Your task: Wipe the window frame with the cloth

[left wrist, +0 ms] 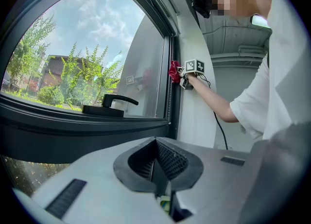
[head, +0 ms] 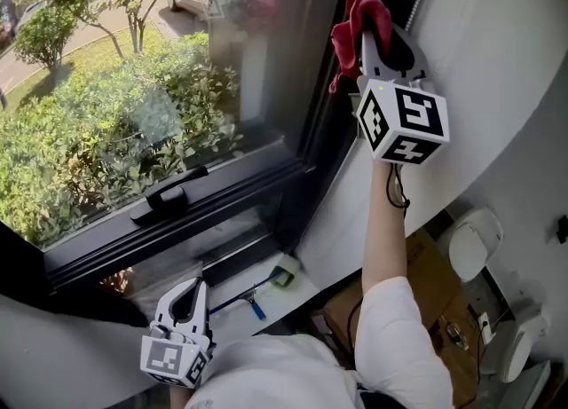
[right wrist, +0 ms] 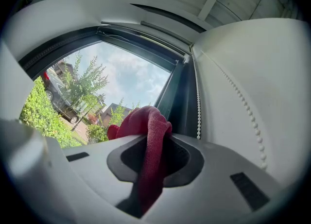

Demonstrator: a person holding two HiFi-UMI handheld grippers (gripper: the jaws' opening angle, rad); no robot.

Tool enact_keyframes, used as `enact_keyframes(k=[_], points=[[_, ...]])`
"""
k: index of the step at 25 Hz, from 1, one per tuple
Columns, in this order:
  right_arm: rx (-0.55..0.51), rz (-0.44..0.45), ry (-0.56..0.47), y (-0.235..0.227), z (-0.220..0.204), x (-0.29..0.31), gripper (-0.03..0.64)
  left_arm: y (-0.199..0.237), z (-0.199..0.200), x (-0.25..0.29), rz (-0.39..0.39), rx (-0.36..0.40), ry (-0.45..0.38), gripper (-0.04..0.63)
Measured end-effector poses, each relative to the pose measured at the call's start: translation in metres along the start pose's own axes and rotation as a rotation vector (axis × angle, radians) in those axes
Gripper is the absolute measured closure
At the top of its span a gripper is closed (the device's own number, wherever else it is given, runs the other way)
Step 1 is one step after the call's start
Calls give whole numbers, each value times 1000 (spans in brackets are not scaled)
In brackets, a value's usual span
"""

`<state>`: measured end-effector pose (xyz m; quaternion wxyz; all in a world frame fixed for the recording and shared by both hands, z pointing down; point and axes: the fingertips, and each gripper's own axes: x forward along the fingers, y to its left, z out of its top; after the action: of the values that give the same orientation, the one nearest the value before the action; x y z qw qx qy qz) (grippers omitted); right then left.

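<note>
Beyond the glass lay shrubs, trees and a path in bright daylight, and the dark window frame [head: 327, 128] ran along the bottom of the pane and up its right side beside a white wall. The right hand-held gripper [head: 371, 27] was raised high on that upright, its jaws clamped on the red cloth [head: 353, 19], which bunched out past the tips against the dark upright or just beside it (real contact could not be confirmed from any view). The right gripper view showed the cloth [right wrist: 147, 129] pinched between the jaws, with the frame's upright [right wrist: 176, 96] and a beaded cord [right wrist: 198, 106] right behind it. The left hand-held gripper [head: 192, 299] hung low near the sill, jaws together on nothing.

Judging by this, the wiping was under way on the right upright. No streak or damp trail showed what had been covered, so the bottom rail with its black handle [head: 169, 196] probably remained to be done.
</note>
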<state>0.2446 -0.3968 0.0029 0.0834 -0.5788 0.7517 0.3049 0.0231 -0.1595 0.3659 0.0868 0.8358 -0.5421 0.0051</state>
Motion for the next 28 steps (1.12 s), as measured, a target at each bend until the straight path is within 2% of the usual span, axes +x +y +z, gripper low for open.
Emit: enact_keyframes(k=[12, 28], points=[[10, 10, -16, 0, 0, 0, 552, 6, -1, 3, 10, -17, 7, 586], [-33, -3, 4, 6, -9, -5, 552, 4, -2, 2, 7, -20, 7, 586]])
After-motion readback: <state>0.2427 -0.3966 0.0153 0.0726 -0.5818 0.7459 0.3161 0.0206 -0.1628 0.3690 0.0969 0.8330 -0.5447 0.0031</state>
